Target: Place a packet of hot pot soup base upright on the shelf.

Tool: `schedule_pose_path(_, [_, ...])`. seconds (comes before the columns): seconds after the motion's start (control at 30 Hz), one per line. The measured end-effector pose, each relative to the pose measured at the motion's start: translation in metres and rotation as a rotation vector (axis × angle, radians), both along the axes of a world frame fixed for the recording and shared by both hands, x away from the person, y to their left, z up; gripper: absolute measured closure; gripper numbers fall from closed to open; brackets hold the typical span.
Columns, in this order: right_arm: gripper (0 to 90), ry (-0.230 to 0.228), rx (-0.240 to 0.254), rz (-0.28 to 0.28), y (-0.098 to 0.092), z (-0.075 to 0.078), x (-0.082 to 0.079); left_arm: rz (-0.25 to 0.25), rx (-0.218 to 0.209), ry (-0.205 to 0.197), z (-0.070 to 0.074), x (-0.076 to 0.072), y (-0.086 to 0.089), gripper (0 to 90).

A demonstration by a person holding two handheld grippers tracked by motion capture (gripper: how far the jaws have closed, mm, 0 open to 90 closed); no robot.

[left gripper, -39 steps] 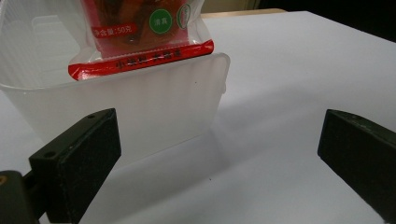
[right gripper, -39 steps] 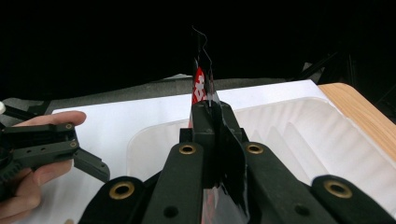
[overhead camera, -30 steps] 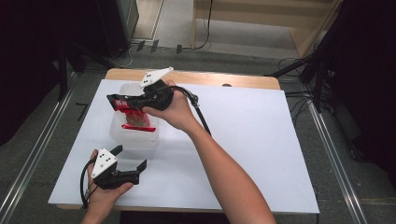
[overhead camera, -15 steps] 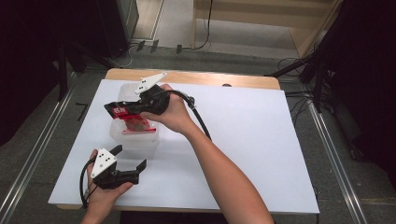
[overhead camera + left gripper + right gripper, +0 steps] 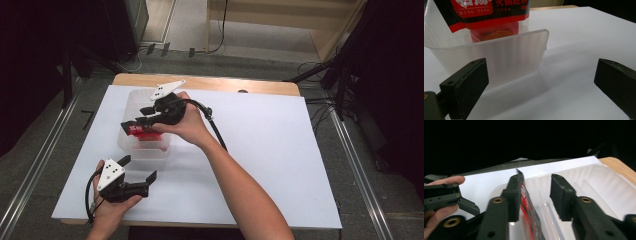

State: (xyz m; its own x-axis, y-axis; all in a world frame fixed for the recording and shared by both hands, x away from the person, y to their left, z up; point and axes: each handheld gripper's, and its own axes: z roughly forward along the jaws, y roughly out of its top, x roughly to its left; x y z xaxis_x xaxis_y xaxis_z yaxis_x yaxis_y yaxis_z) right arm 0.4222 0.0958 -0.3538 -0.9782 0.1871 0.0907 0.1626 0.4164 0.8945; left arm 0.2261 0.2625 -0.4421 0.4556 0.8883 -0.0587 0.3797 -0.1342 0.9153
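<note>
A red and black sauce packet (image 5: pixel 143 133) stands on edge inside a clear plastic tub (image 5: pixel 131 101) at the left of the white table. My right gripper (image 5: pixel 139 119) hovers over the tub; its jaws have just been opening. In the right gripper view the packet (image 5: pixel 527 205) leans on the left pad (image 5: pixel 514 192), with a gap to the other pad, so my right gripper (image 5: pixel 536 195) is open. My left gripper (image 5: pixel 137 168) rests near the table's front edge, open and holding nothing. In the left gripper view the tub (image 5: pixel 499 57) and the packet (image 5: pixel 489 15) sit ahead of my left gripper (image 5: pixel 541 82).
A white sheet (image 5: pixel 280 150) covers the wooden table (image 5: pixel 260 86), with bare white surface to the right of the tub. Dark equipment and cables lie on the floor beyond the far edge. The right forearm (image 5: pixel 240 185) crosses the table diagonally.
The right gripper's jaws have parted from the packet they were clamped on, and the packet now sits a little lower in the tub. The left gripper has not moved.
</note>
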Motion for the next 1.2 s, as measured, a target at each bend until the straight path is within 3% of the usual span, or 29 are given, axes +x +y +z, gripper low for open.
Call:
schedule_pose_path(0.13, [53.7,-0.007,0.024,-0.047,-0.015,0.002,0.0,0.004,-0.002,-0.001,0.0,0.001,0.0,0.0])
schedule_pose_path(0.73, [49.7,-0.007,0.037,-0.153,-0.076,-0.006,-0.004,0.012,0.005,0.008,-0.002,0.002,-0.001,0.0])
schedule_pose_path(1.2, [42.7,-0.002,0.041,-0.254,-0.13,-0.026,-0.014,0.017,0.012,0.011,-0.004,0.004,-0.001,0.0])
